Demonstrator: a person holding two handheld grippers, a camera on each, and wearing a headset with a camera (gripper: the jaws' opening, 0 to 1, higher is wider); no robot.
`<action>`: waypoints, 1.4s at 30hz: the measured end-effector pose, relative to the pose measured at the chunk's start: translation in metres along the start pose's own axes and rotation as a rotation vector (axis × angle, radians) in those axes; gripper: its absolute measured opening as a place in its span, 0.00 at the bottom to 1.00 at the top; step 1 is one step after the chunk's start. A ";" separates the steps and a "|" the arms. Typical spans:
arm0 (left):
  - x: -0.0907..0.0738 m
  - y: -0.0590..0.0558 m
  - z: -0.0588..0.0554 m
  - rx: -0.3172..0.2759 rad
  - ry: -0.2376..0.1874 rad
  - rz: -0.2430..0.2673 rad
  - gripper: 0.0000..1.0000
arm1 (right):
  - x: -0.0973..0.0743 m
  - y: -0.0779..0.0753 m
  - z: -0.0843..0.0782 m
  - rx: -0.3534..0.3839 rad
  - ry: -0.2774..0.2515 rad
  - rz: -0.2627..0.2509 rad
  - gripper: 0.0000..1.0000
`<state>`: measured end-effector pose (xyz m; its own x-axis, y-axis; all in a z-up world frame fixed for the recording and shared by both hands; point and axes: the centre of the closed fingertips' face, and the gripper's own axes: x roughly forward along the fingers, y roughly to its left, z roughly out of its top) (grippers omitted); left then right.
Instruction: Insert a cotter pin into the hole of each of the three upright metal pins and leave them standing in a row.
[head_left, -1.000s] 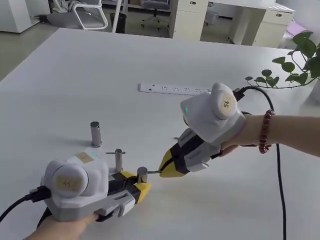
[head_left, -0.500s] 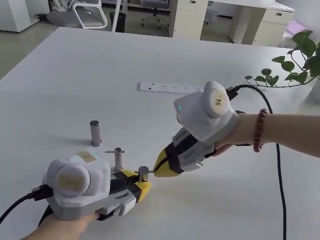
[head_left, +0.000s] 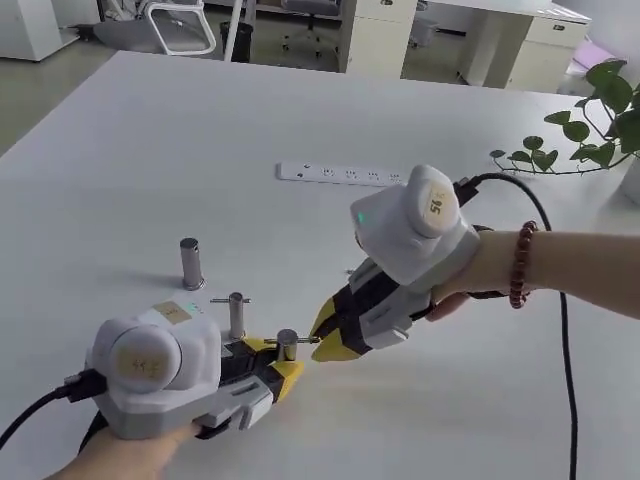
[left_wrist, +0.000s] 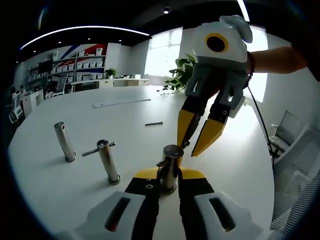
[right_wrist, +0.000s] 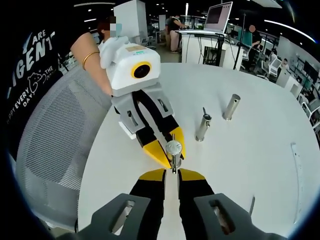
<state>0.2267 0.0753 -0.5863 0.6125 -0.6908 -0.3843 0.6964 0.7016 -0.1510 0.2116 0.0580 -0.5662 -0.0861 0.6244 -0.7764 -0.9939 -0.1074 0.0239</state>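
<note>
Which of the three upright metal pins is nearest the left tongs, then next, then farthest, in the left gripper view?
1. Front pin, gripped between the left tongs.
2. Middle pin, off to its left.
3. Far pin, leftmost.

Bright, even office light.
Soft shadows on the table (head_left: 300, 130); the window (left_wrist: 165, 47) beyond it glares; both gripper views bend at their edges.

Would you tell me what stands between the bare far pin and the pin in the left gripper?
The middle pin, carrying a cotter pin, as the head view and left gripper view show.
</note>
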 end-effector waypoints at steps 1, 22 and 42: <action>0.000 0.000 0.000 0.001 0.001 0.000 0.12 | -0.001 0.000 -0.001 0.003 -0.001 -0.003 0.05; 0.001 0.001 -0.001 -0.093 -0.012 -0.002 0.13 | 0.000 -0.005 0.008 0.007 -0.032 -0.023 0.00; 0.001 0.003 0.002 -0.089 0.003 -0.003 0.21 | -0.001 -0.008 0.006 0.058 -0.028 -0.029 0.04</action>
<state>0.2304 0.0764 -0.5857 0.6093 -0.6924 -0.3864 0.6619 0.7125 -0.2329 0.2193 0.0624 -0.5617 -0.0580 0.6478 -0.7596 -0.9983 -0.0444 0.0384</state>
